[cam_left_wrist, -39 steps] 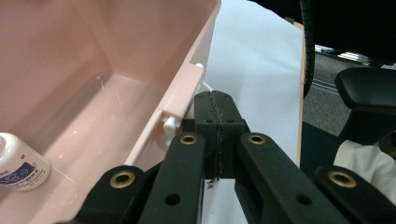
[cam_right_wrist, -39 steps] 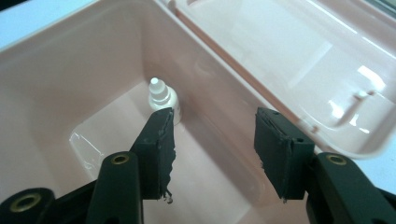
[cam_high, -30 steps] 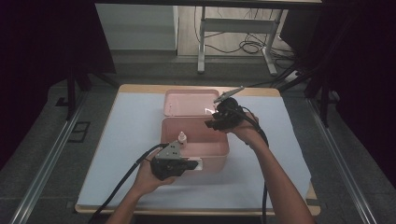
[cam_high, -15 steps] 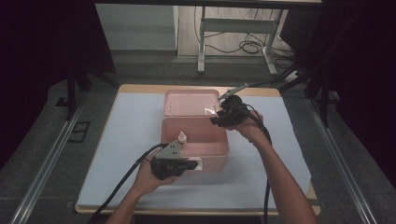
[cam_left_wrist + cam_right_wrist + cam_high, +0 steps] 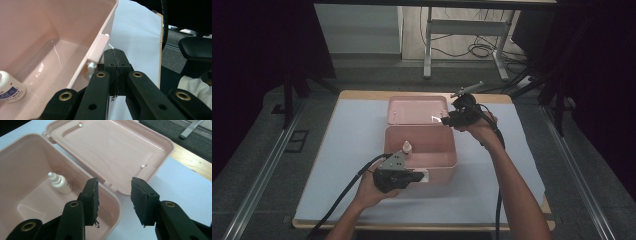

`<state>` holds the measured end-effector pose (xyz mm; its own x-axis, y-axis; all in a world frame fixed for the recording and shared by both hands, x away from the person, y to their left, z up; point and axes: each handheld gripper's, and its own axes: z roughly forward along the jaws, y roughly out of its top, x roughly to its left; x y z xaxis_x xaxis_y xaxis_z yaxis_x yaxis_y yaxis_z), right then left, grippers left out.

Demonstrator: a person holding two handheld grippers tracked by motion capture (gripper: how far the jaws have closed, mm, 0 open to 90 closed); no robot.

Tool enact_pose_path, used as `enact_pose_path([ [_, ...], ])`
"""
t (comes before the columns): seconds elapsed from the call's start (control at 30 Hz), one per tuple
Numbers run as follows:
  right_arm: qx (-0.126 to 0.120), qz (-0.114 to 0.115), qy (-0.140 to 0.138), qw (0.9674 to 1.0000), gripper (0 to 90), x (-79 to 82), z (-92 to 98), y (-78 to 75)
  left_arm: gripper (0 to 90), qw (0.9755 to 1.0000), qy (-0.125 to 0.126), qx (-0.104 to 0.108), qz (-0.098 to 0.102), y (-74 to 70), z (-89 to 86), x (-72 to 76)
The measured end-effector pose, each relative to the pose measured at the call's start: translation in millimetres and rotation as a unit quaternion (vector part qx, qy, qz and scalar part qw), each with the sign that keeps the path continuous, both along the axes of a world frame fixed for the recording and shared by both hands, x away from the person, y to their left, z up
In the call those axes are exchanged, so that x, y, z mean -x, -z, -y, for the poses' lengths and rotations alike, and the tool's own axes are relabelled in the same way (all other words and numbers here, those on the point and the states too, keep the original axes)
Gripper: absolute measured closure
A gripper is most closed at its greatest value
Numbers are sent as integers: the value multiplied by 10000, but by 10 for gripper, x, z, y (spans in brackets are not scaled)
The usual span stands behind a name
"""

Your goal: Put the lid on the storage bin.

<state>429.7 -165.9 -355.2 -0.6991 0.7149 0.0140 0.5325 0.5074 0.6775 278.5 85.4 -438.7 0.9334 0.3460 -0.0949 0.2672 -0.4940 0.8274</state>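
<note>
A: Where do we find the pink box [image 5: 421, 145] relative to our grippers?

B: In the high view it sits mid-worktop [image 5: 352, 150]. Our left gripper [image 5: 419, 176] is at the box's 6 o'clock, against the near wall. In the left gripper view its jaws are pressed flat together, and the small white latch [image 5: 108, 42] on that wall lies just past the jaw tips, at about 11 o'clock. We cannot tell whether the jaws pinch any part of it.

A: And the right gripper [image 5: 446, 119]?

B: It hangs over the box's far right corner, about 1 o'clock from the box's centre. Its jaws stand partly apart and have just been closing, with nothing clamped between them. In the right gripper view we look through the gap at the hinge edge where box and lid [image 5: 112, 147] meet.

A: What is inside the box?

B: One small white bottle [image 5: 60, 183] with a dropper-style tip. In the right gripper view it stands upright, by the box's left wall. From above it is at about 9 o'clock inside the box.

A: And the lid?

B: It lies open and flat on the worktop at the box's 12 o'clock, inner face up.
</note>
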Motion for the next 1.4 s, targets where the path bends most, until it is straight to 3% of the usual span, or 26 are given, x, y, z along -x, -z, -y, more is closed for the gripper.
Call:
enact_pose_path([
  [0.27,-5,-39,269,9996,597,-106,-15,30,900,10000,3,5,2,1,0,-1],
  [0.7,-11,-151,470,9988,609,-217,38,80,900,10000,-29,-5,4,-3,7,9],
  [1.4,79,-281,873,9958,620,-577,-49,224,900,10000,-6,31,14,4,2,4],
])
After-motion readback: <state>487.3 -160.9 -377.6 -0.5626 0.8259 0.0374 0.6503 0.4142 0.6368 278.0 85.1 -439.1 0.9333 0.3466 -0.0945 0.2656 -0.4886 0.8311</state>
